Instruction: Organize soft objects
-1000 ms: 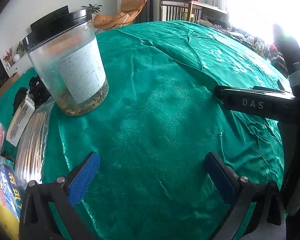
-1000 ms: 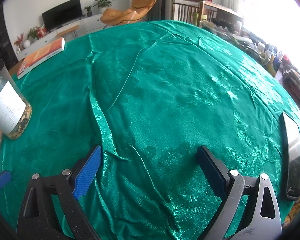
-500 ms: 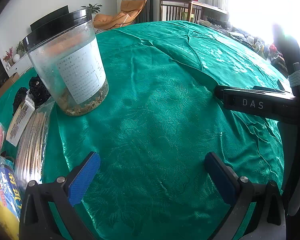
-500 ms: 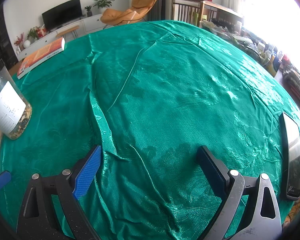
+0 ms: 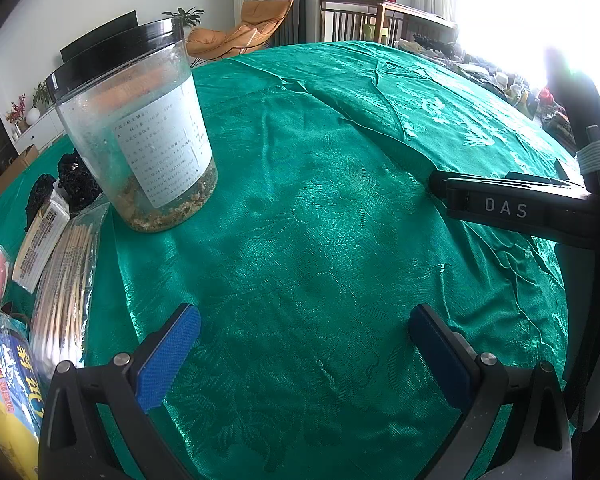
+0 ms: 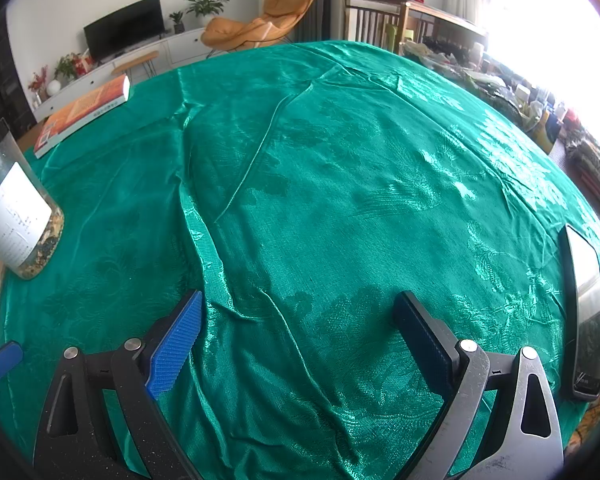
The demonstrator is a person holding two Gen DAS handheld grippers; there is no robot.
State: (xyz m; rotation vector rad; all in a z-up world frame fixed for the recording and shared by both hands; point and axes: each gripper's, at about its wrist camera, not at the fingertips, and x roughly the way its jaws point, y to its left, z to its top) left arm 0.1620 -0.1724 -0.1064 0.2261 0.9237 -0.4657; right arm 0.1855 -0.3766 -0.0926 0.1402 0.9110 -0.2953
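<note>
partly cropped, packets (image 5: pixel 40 280) run off the left wrist view.

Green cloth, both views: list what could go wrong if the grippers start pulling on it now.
1. The tall plastic jar stands on the green cloth; a tug could tip or drag it.
2. The phone lies on the cloth near the table's edge and could slide off.
3. The book also rests on the cloth and would shift.

The left gripper and right gripper are both open and empty.
</note>
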